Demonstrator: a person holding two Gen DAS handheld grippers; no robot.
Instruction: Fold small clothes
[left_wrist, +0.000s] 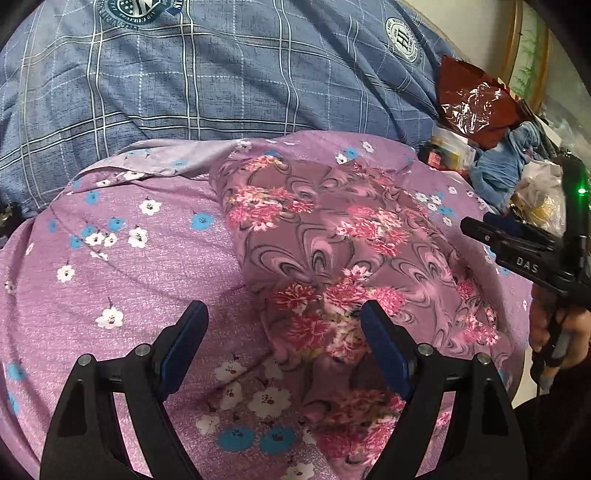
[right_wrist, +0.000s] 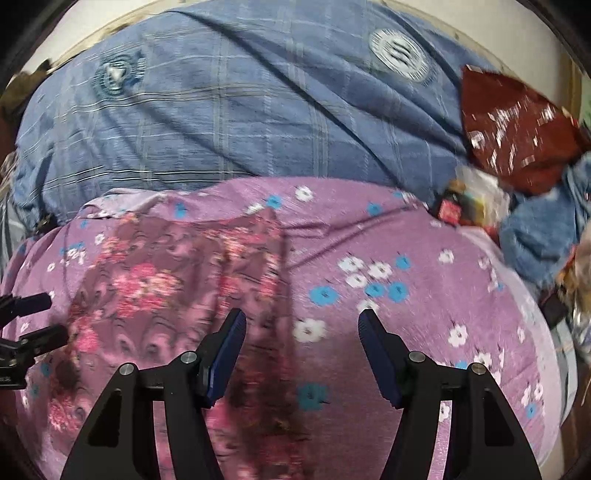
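Clearly, garment: one small floral garment (left_wrist: 332, 258) — mauve with pink blossoms — is lying rumpled on the purple flowered sheet (left_wrist: 122, 266), spreading from the middle toward the near right in the left wrist view
Left tool: the left gripper (left_wrist: 284, 325) is hovering with its fingers spread wide, nothing between the pads; the garment's near edge is sitting just under its right-hand finger
Right tool: the right gripper (right_wrist: 301, 332) is also standing spread and pinching nothing; in its own blurred view the garment's edge is lying under its left-hand finger and bare sheet under the gap
Risk, layers: the garment is resting directly on the sheet and both are thin and similar in tone, so a closing pinch is likely to be catching sheet along with garment — the fold would then be dragging the bedding
Risk, bunching: the cloth is lying creased rather than flat, so grabbing a ridge instead of a true edge is probably going to leave a lopsided fold
Risk, aim: the right view is smearing, so judging where the hem ends is hard there
Count, task things: one garment, two grippers
Count, surroundings: one blue checked quilt (left_wrist: 207, 81) at the far side, one crinkled red bag (left_wrist: 469, 103) at the far right, one heap of blue cloth (left_wrist: 506, 162) beside it
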